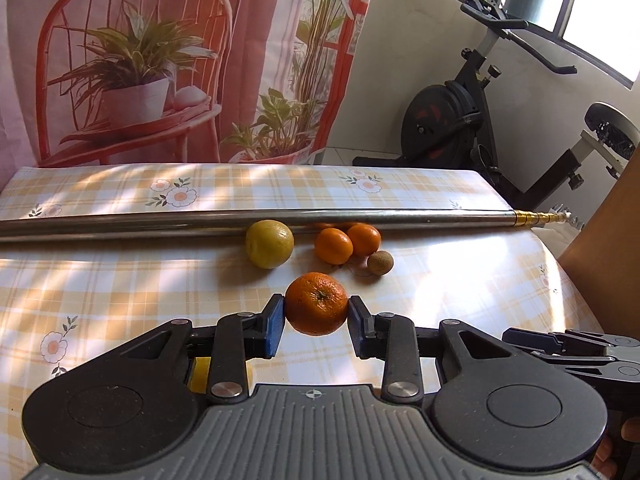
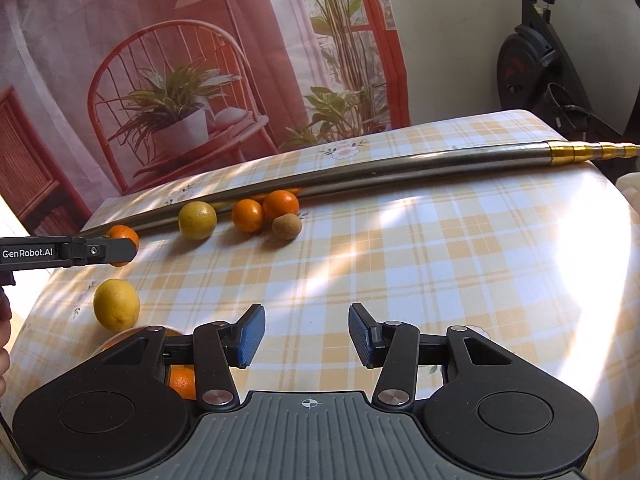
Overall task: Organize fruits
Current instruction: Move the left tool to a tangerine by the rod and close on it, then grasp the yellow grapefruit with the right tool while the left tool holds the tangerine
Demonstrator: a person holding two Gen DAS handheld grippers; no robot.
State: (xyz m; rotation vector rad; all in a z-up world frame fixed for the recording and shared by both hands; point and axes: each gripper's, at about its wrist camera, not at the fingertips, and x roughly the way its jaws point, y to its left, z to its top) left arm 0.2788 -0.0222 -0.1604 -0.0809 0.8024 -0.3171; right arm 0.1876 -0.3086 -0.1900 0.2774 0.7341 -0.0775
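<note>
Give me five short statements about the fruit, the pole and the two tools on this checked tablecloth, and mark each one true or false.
1. The left tool grips a round orange tangerine between its blue pads. True.
2. The right tool holds the yellow lemon. False: its jaws stand open with nothing between them; the lemon lies on the yellow checked tablecloth.
3. A long silver metal pole with a gold tip lies across the table behind the fruit. True.
4. Three brown fruits sit by the pole. False: only one small brown round fruit shows.
5. The yellow-green round fruit lies next to the pole. True.
</note>
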